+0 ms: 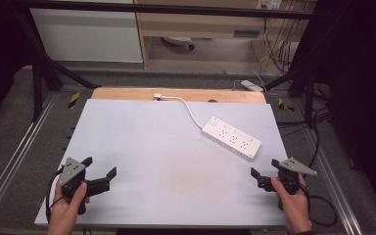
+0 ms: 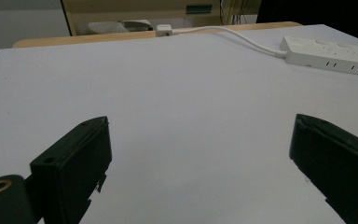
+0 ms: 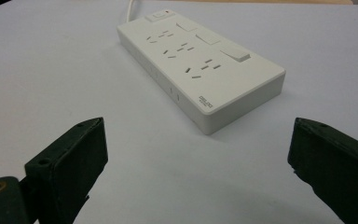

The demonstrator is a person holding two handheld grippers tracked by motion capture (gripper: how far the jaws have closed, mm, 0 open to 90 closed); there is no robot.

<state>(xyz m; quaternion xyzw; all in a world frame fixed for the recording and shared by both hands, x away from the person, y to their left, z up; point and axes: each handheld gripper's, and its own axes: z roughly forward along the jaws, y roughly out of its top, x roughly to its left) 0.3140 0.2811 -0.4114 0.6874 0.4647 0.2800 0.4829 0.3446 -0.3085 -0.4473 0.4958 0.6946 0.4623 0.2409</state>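
Power strip (image 1: 231,137), white and single, lies flat on the pale tabletop (image 1: 161,161), just ahead of the right gripper (image 1: 263,169) and apart from it, with bare table between the two. That gripper, held in the person's right hand (image 1: 293,200), has its two black jaws spread wide with nothing between them; in the right gripper view the power strip (image 3: 200,65) sits beyond the jaw tips, its near corner closest to them. Its top face carries three groups of sockets in a row, three rocker switches along one long edge and one more switch at the far end.

One white cord (image 1: 188,107) runs from the strip's far end toward the back of the table and ends at a white plug (image 1: 158,96) resting on a wooden strip (image 1: 127,93) along the rear edge.

Well to the strip's left, near the front edge of the table, the left gripper (image 1: 99,165) is held in the person's left hand (image 1: 68,208); its jaws also stand wide and empty. In the left gripper view the power strip (image 2: 331,56) lies far off at the upper right. Each of the two grippers bears a grey three-cornered plate on top.

Nothing lies between either gripper and the strip. Beyond the table, a second white power strip (image 1: 251,86) rests on the floor among dark cables (image 1: 279,54), and a black metal frame (image 1: 39,78) surrounds the table.
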